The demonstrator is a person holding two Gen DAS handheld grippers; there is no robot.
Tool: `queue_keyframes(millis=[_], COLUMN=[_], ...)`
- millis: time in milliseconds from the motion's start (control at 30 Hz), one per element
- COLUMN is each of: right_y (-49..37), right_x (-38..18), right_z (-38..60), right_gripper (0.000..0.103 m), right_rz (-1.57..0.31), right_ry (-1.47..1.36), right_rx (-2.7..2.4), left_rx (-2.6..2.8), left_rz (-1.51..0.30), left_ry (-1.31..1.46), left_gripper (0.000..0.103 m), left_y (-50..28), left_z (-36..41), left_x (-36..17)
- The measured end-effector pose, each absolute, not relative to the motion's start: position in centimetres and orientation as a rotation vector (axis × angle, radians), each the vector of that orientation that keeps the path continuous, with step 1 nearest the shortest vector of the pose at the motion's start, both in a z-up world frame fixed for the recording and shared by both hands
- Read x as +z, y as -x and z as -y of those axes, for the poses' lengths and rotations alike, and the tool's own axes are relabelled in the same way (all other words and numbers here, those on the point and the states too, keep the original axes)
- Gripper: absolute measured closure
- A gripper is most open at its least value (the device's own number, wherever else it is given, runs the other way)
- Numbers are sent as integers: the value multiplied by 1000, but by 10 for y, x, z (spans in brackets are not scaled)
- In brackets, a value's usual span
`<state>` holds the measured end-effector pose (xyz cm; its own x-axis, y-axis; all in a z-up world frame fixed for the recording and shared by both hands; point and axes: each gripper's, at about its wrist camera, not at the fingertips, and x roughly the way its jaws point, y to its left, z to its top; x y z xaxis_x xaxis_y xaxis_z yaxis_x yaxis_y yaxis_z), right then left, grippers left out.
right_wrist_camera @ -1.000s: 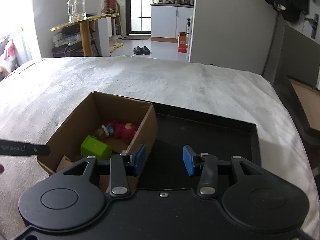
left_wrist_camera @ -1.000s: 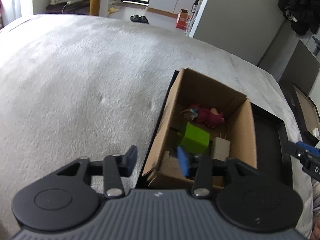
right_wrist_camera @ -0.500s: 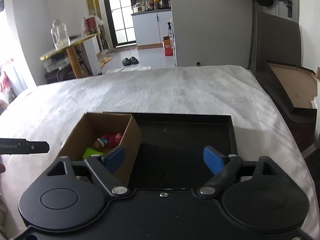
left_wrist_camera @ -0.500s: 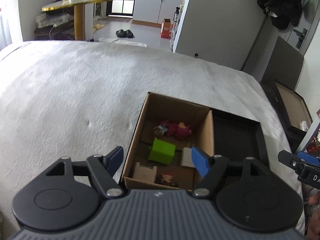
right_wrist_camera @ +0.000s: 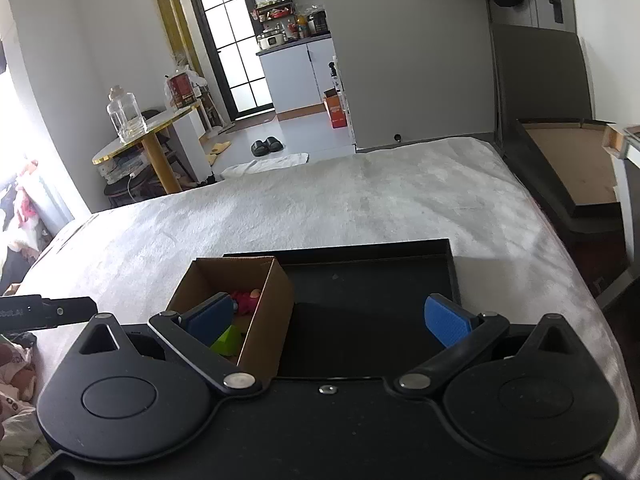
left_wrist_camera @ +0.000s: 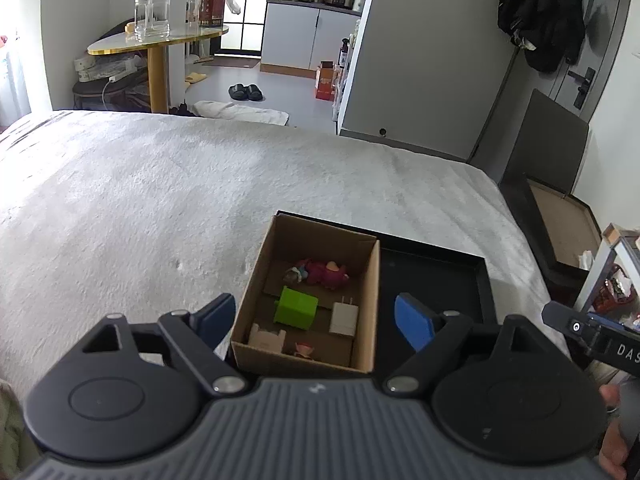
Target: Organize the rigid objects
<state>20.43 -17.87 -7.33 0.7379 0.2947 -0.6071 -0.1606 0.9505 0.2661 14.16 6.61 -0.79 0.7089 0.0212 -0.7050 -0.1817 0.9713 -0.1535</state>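
Observation:
An open cardboard box stands in the left part of a shallow black tray on a grey bedspread. Inside lie a green block, a white plug charger, a pink toy figure, a small cardboard piece and a tiny figure. My left gripper hovers above the box, jaws opening, nothing between them. My right gripper hangs over the tray beside the box, jaws opening wide and empty.
The grey bedspread stretches left and far. The tray's right half holds nothing. A dark framed board leans at the bed's right edge. Clothing lies at the near left. A round table with a glass jar stands beyond the bed.
Both grippers have risen and drawn back from the box, which now looks smaller. Both pairs of jaws have spread from nearly closed to wide. The right wrist has rolled.

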Motion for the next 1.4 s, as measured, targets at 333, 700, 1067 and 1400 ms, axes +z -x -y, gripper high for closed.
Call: queue_keyframes(millis=[333,700,1067,1400], right_y=[-182,-163,-142,-123], right_x=[-52,-33,-13,3], right_z=[195,198,208,209], right_gripper=[0,0,0,0], right_rz=[-700,-735,-749,-744], right_ry=[-235,-237,-219,-218], right_rx=[244,248,190,185], left_rx=[91,91,71,68], left_rz=[-768,-765,-737,-697], left_ry=[209,191,181,188], left_gripper=[17,8,0,0], left_y=[-116,-91,-61,-35], left_z=[-56,-64,-56,-59], left_x=[10,30,55,77])
